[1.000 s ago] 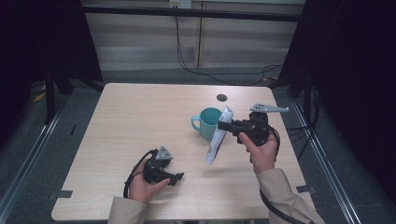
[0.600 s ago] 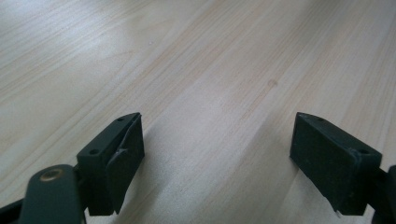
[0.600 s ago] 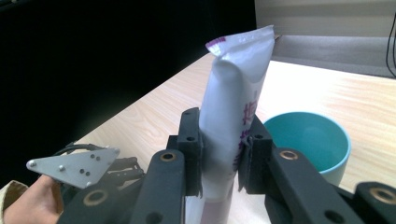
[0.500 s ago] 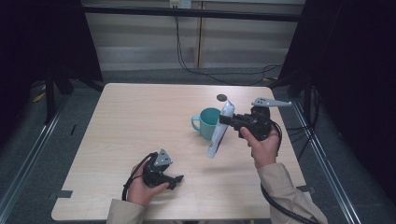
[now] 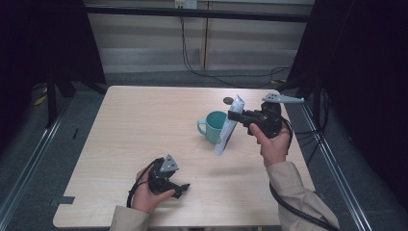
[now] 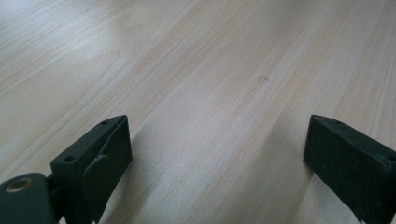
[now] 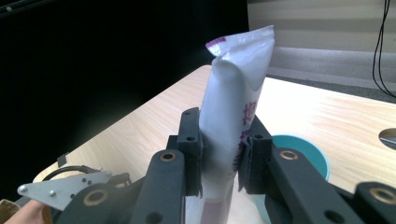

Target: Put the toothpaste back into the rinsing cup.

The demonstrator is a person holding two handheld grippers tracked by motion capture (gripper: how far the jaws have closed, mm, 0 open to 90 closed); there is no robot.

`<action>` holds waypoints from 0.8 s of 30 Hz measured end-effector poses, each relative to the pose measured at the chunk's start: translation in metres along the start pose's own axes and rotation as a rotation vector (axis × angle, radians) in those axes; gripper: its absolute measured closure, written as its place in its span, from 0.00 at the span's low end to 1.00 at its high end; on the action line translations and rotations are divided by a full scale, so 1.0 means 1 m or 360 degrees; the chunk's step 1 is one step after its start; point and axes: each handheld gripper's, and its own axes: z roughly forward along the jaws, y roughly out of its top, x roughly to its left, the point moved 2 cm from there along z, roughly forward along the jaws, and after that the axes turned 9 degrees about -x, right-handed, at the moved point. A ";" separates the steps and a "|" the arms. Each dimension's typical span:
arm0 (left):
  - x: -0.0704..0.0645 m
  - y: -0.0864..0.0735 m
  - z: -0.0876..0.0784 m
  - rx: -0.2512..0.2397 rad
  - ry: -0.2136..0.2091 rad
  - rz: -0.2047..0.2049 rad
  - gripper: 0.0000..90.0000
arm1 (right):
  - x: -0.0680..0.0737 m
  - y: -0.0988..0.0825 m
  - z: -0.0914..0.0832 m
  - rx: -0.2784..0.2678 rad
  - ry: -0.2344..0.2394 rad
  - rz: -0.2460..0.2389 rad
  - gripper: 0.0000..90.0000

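My right tool (image 5: 235, 117) is clenched on a white tube (image 5: 228, 127) with purple print, gripping it near the crimped upper end. In the right gripper view the two pads press into the tube's (image 7: 233, 121) sides and dent it slightly. The tube hangs tilted, crimped end up and toward the far edge of the counter (image 5: 144, 125), lower end slanting down toward the near side. It sits just beside the teal mug (image 5: 214, 126), on the mug's right, and I cannot tell whether its lower end touches the counter or hangs just above it. The mug stands upright, right of the counter's middle, handle pointing left. In the right gripper view the mug's (image 7: 303, 154) rim shows just behind the tube.

My left tool (image 5: 179, 187) rests low near the counter's near edge, left of centre, held in my left hand (image 5: 144, 195). Its jaws have just been opening and now stand wide apart; in the left gripper view there is bare wood grain between them and nothing in the gap.

A small dark round hole (image 5: 227, 100) lies in the counter beyond the mug, toward the far right corner.
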 end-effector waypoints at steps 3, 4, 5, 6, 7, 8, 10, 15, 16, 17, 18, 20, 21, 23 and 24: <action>0.000 0.000 0.000 0.0002 -0.0004 0.0001 0.07 | -0.001 0.003 0.001 -0.0006 -0.0002 -0.0004 0.82; 0.000 0.000 0.000 0.0002 -0.0004 0.0003 0.07 | -0.001 0.004 0.001 -0.0011 -0.0004 -0.0005 0.82; 0.000 0.000 0.001 0.0002 -0.0011 0.0001 0.06 | -0.002 0.005 0.001 -0.0011 -0.0005 -0.0002 0.82; -0.001 0.000 0.001 -0.0001 -0.0015 0.0001 0.06 | -0.002 0.006 0.001 -0.0014 -0.0003 -0.0007 0.82; -0.001 0.000 0.001 -0.0001 -0.0015 0.0001 0.05 | -0.002 0.006 0.001 -0.0014 -0.0003 -0.0007 0.82; 0.000 0.000 0.001 0.0006 -0.0017 0.0011 0.05 | -0.002 0.007 0.002 -0.0016 -0.0009 -0.0006 0.82; -0.001 0.000 0.001 0.0008 -0.0015 0.0008 0.04 | -0.003 0.011 0.003 -0.0021 -0.0011 -0.0014 0.82; 0.000 0.000 0.002 0.0011 -0.0014 0.0009 0.03 | -0.004 0.017 0.007 -0.0027 -0.0016 -0.0025 0.82; 0.000 0.000 0.002 0.0011 -0.0012 0.0010 0.03 | -0.004 0.018 0.007 -0.0027 -0.0018 -0.0031 0.82; 0.000 0.000 0.002 0.0011 -0.0012 0.0010 0.03 | -0.005 0.019 0.008 -0.0028 -0.0023 -0.0035 0.82; 0.000 0.000 0.002 0.0011 -0.0011 0.0009 0.03 | -0.005 0.021 0.009 -0.0033 -0.0026 -0.0042 0.82; 0.000 0.000 0.002 0.0010 -0.0010 0.0008 0.03 | -0.005 0.024 0.010 -0.0037 -0.0034 -0.0047 0.82; 0.000 0.000 0.002 0.0014 -0.0009 0.0008 0.03 | -0.005 0.025 0.010 -0.0041 -0.0033 -0.0050 0.82; 0.000 0.000 0.002 0.0012 -0.0010 0.0008 0.02 | -0.006 0.028 0.011 -0.0042 -0.0038 -0.0058 0.82; 0.000 0.000 0.002 0.0015 -0.0009 0.0008 0.02 | -0.006 0.029 0.012 -0.0046 -0.0043 -0.0059 0.82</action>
